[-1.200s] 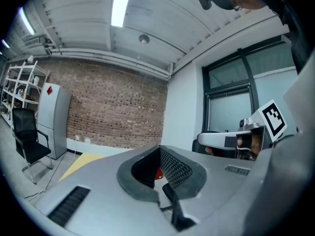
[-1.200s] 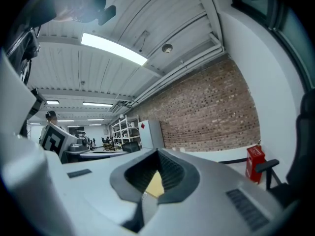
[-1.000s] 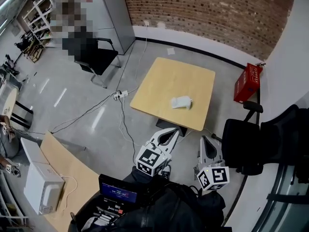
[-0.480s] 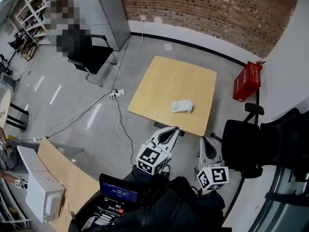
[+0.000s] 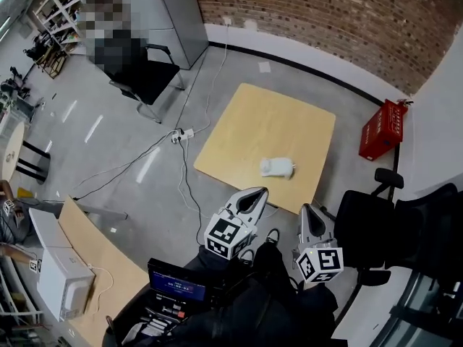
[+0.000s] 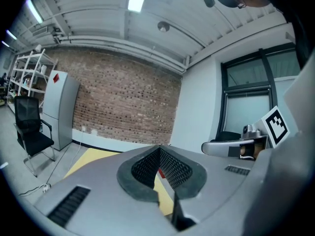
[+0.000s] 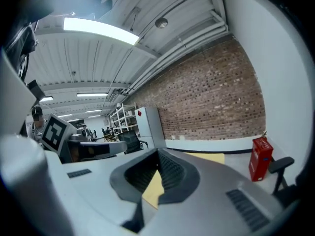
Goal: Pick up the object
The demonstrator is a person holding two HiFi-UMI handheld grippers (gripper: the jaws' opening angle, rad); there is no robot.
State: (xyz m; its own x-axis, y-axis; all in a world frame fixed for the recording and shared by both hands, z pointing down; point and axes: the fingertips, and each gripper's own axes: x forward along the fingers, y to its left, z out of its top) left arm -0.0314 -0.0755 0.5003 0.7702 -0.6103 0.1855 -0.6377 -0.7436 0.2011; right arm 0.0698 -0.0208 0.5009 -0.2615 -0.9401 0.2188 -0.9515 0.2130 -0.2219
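1. Brick wall (image 5: 325,13): I see it running along the far side of the table (image 5: 249,121).
2. Table: a square top of light wood, standing on the grey floor. I reference every position below to it.
3. Grey cabinet (image 5: 173,9): stands beyond the table's far-left corner, against the wall.
4. Far office chair (image 5: 141,74): black, well apart from the table's left side and just in front of the cabinet.
5. Near office chair (image 5: 372,223): black, just off the table's near-right corner.
6. Red crate (image 5: 382,130): on the floor near the table's right edge.
7. Left gripper (image 5: 252,195): I hold it just short of the table's near edge, pointing toward the table. In the left gripper view its jaws meet tip to tip and grip nothing. The table top shows through the hollow behind the tips.
8. Right gripper (image 5: 309,215): it is short of the table's near-right corner, beside the left gripper. In the right gripper view its jaws are fully closed on nothing.
9. Object (image 5: 276,168): a small white bundle lying on the table top near the near-right edge, apart from both grippers.
10. Power strip (image 5: 181,134): white, on the floor off the table's left corner, with cables trailing from it.
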